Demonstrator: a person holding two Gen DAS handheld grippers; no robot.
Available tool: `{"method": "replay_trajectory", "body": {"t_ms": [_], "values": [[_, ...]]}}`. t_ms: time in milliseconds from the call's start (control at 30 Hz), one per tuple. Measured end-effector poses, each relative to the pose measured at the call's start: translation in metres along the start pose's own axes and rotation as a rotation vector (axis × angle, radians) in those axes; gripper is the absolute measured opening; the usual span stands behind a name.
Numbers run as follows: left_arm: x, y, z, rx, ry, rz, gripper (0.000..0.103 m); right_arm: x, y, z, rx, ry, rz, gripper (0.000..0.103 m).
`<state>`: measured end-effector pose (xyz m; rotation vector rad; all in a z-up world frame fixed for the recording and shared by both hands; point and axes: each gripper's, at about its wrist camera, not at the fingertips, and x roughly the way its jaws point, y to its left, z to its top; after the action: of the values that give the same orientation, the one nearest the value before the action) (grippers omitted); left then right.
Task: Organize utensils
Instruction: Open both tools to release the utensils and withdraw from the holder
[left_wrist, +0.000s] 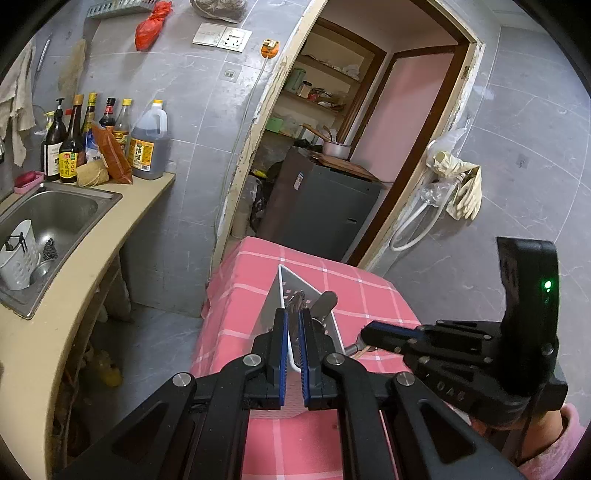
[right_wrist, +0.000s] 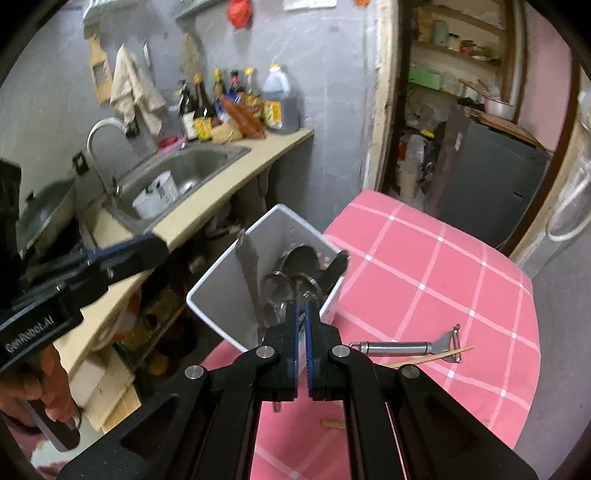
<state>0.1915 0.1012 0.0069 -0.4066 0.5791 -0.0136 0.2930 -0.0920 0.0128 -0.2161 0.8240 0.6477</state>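
Observation:
A white utensil holder (left_wrist: 271, 299) stands tilted at the left edge of the pink checked table (left_wrist: 369, 291). My left gripper (left_wrist: 293, 332) is shut on the holder's near wall. Inside the holder (right_wrist: 221, 291) are several spoons (right_wrist: 299, 258) and a knife (right_wrist: 249, 266). My right gripper (right_wrist: 303, 321) hovers just in front of the holder's near right corner. Its pads stand a narrow slit apart and I see nothing gripped between them. To its right on the cloth (right_wrist: 424, 280) lie a steel peeler (right_wrist: 402, 347) and a wooden chopstick (right_wrist: 428, 357).
Left of the table runs a beige counter (left_wrist: 55, 317) with a steel sink (left_wrist: 88, 197), a second white holder (left_wrist: 18, 254) in it and sauce bottles (left_wrist: 110, 140) behind. A grey cabinet (left_wrist: 325, 206) fills the doorway beyond. A hand (right_wrist: 48, 391) holds the left gripper's handle.

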Motion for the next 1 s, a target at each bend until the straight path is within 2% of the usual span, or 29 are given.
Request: {"method": "replay_trajectory", "body": {"t_ms": [33, 67, 100, 233, 400, 500, 567, 633, 700, 767, 800, 867, 1000], "values": [[0.0, 0.0, 0.0, 0.002, 0.0, 0.0, 0.006, -0.004, -0.004, -0.001, 0.022, -0.022, 0.0, 0.016], [-0.001, -0.001, 0.0, 0.005, 0.0, -0.002, 0.006, -0.009, -0.01, -0.003, 0.046, -0.048, 0.002, 0.027], [-0.001, -0.003, -0.001, 0.01, -0.004, -0.009, 0.006, -0.018, -0.017, -0.008, 0.081, -0.089, 0.001, 0.033], [-0.001, -0.014, -0.002, 0.044, -0.014, -0.029, 0.006, -0.041, -0.037, -0.024, 0.153, -0.207, -0.032, 0.035], [0.001, -0.04, -0.003, 0.104, -0.037, -0.065, 0.011, -0.074, -0.061, -0.044, 0.221, -0.339, -0.091, 0.056], [0.003, -0.058, -0.003, 0.137, -0.06, -0.095, 0.029, -0.093, -0.074, -0.057, 0.256, -0.405, -0.134, 0.067], [0.004, -0.069, -0.003, 0.151, -0.08, -0.116, 0.047, -0.106, -0.083, -0.065, 0.277, -0.442, -0.166, 0.072], [0.005, -0.08, -0.003, 0.165, -0.1, -0.14, 0.053, -0.119, -0.093, -0.074, 0.301, -0.483, -0.201, 0.077], [0.007, -0.092, -0.004, 0.18, -0.122, -0.157, 0.062, -0.131, -0.103, -0.082, 0.319, -0.52, -0.23, 0.087], [0.008, -0.104, -0.005, 0.197, -0.161, -0.176, 0.077, -0.143, -0.111, -0.091, 0.33, -0.556, -0.264, 0.094], [0.008, -0.109, -0.006, 0.203, -0.177, -0.183, 0.08, -0.148, -0.113, -0.093, 0.332, -0.568, -0.277, 0.098], [0.009, -0.121, -0.008, 0.218, -0.217, -0.187, 0.093, -0.159, -0.119, -0.101, 0.333, -0.604, -0.32, 0.102], [0.014, -0.145, -0.015, 0.257, -0.276, -0.192, 0.101, -0.174, -0.131, -0.115, 0.33, -0.628, -0.368, 0.102]]}}
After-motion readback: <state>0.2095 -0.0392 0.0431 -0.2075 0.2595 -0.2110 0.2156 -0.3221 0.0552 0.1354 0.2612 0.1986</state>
